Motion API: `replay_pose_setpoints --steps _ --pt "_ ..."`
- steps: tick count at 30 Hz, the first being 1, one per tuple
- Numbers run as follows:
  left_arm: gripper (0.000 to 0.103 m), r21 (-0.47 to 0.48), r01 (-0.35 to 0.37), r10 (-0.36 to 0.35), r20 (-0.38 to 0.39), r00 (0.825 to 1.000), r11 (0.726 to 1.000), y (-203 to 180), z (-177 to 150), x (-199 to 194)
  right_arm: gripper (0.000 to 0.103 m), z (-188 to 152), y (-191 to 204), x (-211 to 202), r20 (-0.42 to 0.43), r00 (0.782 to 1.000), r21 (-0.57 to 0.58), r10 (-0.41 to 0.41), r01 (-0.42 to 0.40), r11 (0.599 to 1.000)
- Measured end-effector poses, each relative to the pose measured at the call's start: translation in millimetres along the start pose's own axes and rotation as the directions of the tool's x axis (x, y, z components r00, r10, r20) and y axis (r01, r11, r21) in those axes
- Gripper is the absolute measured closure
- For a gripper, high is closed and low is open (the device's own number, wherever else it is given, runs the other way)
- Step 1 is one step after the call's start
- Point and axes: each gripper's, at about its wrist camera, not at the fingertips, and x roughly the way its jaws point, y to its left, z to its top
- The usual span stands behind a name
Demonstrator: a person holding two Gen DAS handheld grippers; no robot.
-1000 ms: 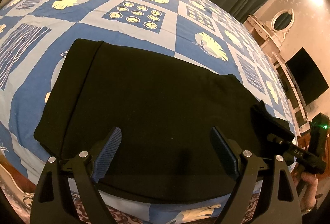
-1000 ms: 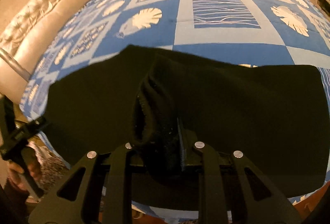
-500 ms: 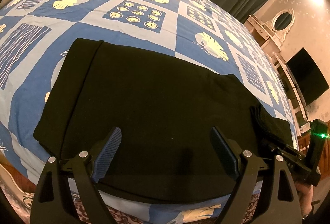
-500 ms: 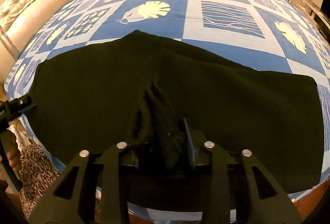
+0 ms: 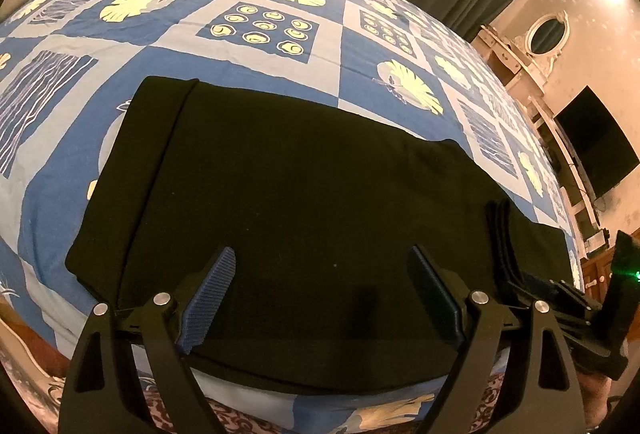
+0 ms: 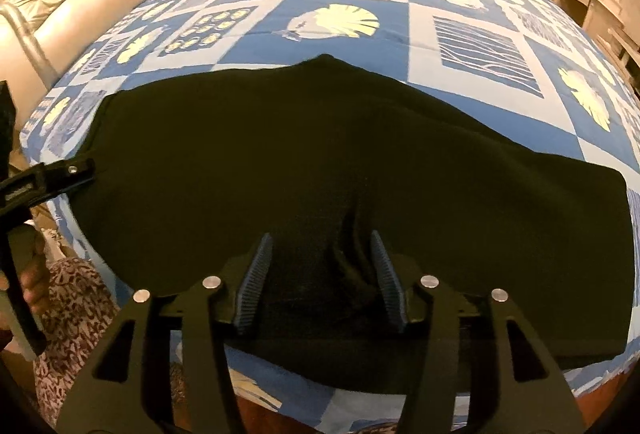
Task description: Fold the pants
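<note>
The black pants (image 5: 304,202) lay flat across the near edge of the bed, on the blue patchwork bedspread (image 5: 348,54), already doubled into a broad dark slab. Their long axis ran side to side along the bed's edge, crosswise to both cameras. In the left wrist view one end lay far left with a band set off by a straight line (image 5: 136,170), and the other end reached right toward the other tool. Which end was the waist could not be told.

The left gripper (image 5: 320,298) hovered over the near hem with its fingers spread wide and nothing between them. The right gripper (image 6: 320,274) had its fingers parted around a puckered ridge of cloth (image 6: 352,254) without pinching it.

The likely trouble was that ridge: if the right fingers withdrew carelessly, the ribbed pads could snag it and drag the top layer askew. A hem overhanging the mattress edge could also slide off under a one-sided pull.
</note>
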Motion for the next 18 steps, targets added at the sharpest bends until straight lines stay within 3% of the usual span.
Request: replay_pose_setpoints --steps 6,10,13,18 --pt "0.017 0.015 -0.004 0.004 0.000 1.000 1.000 0.1 -0.6 0.2 0.051 2.7 4.6 -17.3 0.008 0.997 0.003 0.072 -0.072 0.997" --pt "0.017 0.015 -0.002 0.002 0.000 1.000 1.000 -0.2 -1.4 0.1 0.050 13.1 -19.7 -41.1 0.022 0.979 0.081 0.201 -0.202 0.976" --pt "0.017 0.014 -0.002 0.002 0.000 1.000 1.000 0.5 -1.3 0.5 0.039 19.5 -60.7 -67.4 0.081 0.964 0.165 0.253 -0.264 0.950" --pt "0.017 0.011 0.000 0.000 0.001 1.000 1.000 0.3 -1.9 0.3 0.038 15.4 -175.1 -100.1 0.186 0.959 0.329 0.214 -0.266 0.906"
